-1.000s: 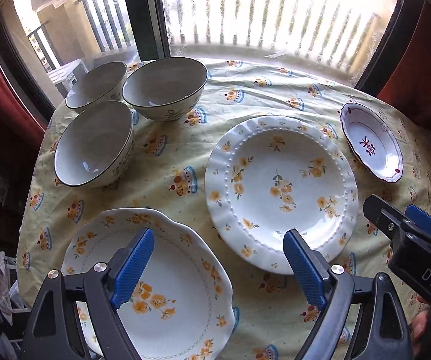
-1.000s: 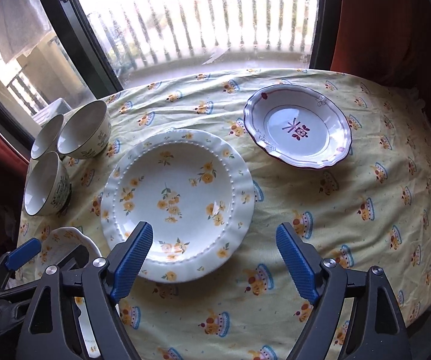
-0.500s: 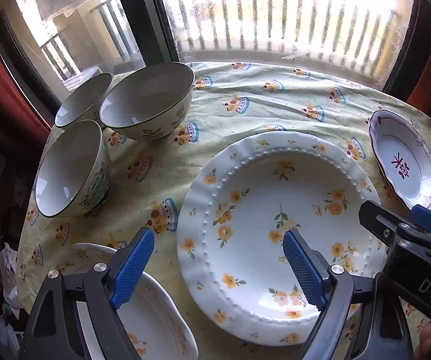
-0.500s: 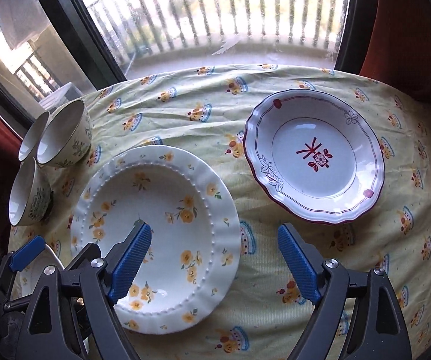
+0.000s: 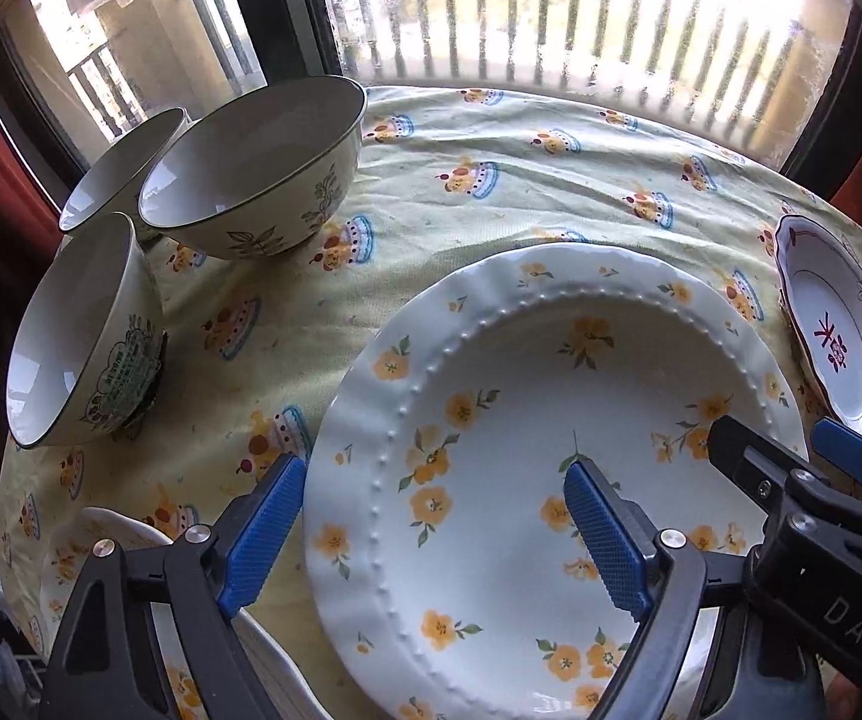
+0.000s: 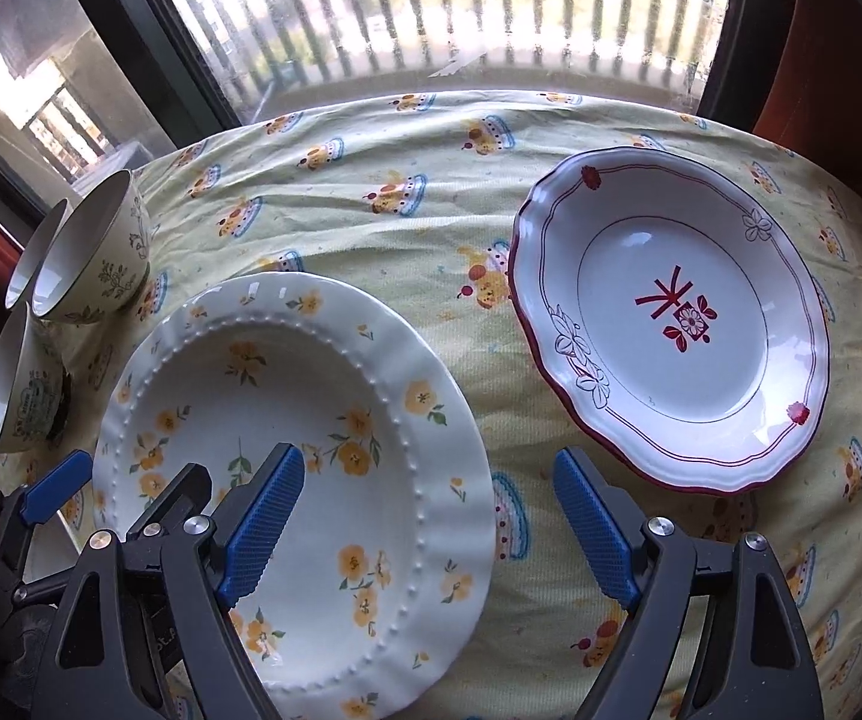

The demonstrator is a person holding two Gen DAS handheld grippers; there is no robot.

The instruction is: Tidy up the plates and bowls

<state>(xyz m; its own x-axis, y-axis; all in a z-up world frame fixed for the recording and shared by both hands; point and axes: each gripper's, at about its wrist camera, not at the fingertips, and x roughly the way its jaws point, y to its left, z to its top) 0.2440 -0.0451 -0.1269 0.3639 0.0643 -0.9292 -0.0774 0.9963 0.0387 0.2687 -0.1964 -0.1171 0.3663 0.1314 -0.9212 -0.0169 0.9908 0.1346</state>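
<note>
A white plate with yellow flowers and a beaded rim (image 5: pixel 526 420) lies in the middle of the table; it also shows in the right wrist view (image 6: pixel 287 438). My left gripper (image 5: pixel 431 534) is open and empty, its fingers straddling the plate's left rim. My right gripper (image 6: pixel 425 522) is open and empty, above the plate's right rim. A red-trimmed white plate (image 6: pixel 670 330) lies to the right. Three bowls (image 5: pixel 251 174) stand at the far left. A second flowered plate (image 5: pixel 101 546) lies at the near left, mostly hidden.
The table carries a yellow patterned cloth (image 5: pixel 490 180). A window with balcony railing (image 5: pixel 550 18) lies behind it. Red curtains (image 6: pixel 838 60) hang at both sides. The right gripper's body (image 5: pixel 802 516) shows at the right of the left wrist view.
Both grippers have moved forward and lower toward the beaded flowered plate. The left one has shifted right, off the near-left plate. Both stay open.
</note>
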